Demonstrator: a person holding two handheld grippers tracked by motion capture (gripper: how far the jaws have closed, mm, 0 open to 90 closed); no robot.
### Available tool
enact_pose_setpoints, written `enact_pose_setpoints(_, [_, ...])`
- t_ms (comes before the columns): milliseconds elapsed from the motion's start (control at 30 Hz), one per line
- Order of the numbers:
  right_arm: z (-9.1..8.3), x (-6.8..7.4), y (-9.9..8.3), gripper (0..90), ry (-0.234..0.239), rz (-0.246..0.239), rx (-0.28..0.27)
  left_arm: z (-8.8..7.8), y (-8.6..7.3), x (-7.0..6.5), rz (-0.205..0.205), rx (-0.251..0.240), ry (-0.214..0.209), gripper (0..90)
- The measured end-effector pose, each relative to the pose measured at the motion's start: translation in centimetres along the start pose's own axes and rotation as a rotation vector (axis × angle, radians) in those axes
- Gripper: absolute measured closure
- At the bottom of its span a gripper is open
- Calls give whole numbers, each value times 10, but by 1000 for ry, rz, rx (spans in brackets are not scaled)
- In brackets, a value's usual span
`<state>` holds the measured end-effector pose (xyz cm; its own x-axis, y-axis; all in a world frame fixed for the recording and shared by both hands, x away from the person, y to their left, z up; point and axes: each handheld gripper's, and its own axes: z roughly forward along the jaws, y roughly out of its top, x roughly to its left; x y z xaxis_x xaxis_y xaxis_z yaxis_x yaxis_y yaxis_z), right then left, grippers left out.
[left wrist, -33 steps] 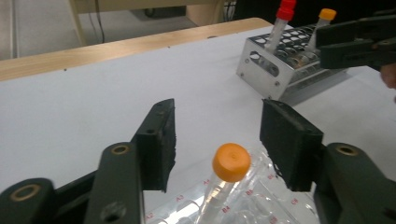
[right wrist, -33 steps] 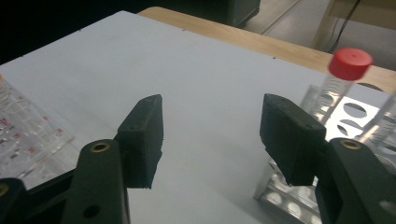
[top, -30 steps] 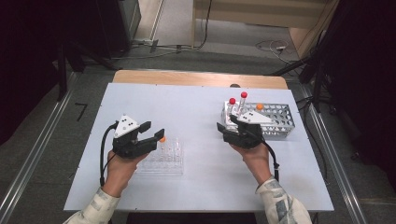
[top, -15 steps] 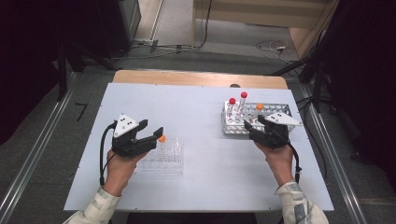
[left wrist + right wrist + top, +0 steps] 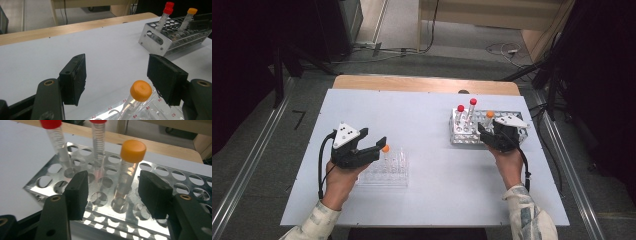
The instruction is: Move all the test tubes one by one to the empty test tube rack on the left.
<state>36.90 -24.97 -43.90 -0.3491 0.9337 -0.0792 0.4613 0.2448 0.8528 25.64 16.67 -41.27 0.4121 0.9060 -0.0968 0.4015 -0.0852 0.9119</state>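
Tube transfer between two racks, both hands busy. Left tool (image 5: 373,144) sits over the clear plastic rack (image 5: 384,170) near the bench's front-left. Its jaws have just been opening and stand fairly wide, with the orange-capped tube in the clear rack (image 5: 140,90) between them but pads off it — looks released and seated, slightly tilted. Right tool (image 5: 486,134) is at the front edge of the perforated metal rack (image 5: 462,136) near the bench's right edge. Its jaws have just been closing but remain wide, either side of the orange-capped tube standing in the metal rack (image 5: 132,151), not yet touching it.

Doing the pick well: centre the tube between the pads, close on the clear body just under the cap, not on the cap itself. Keep the tool clear of the two red-capped tubes (image 5: 466,106) standing just beside it. Lift straight up along the tube's axis so it doesn't bind in the hole. Left tool should back off upward without clipping the seated tube.

Surface: white bench top (image 5: 422,115), matte, bare apart from the racks, with a wooden strip (image 5: 422,84) along the far edge. Room: grey floor, cables, dark equipment — possibly tripod legs at right, too dim to be sure.
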Motion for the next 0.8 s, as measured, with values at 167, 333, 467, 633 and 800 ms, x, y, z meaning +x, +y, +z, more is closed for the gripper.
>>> enact_pose_setpoints(167, [9, -7, 2, 512, -3, 21, 1, 2, -2, 0, 0, 10, 1, 323])
enact_pose_setpoints(333, [13, -8, 5, 574, -1, 17, 9, 1, -2, 0, 0, 4, 0, 323])
enact_pose_setpoints(467, [18, -10, 4, 594, 2, 34, 21, 1, -2, -1, 1, 3, -1, 323])
enact_pose_setpoints(633, [21, -11, 3, 675, 2, 43, 20, 1, -2, 0, -1, 4, 0, 322])
enact_pose_setpoints(800, [21, -13, 3, 710, 0, 53, 21, 0, -2, 1, 0, 5, 3, 322])
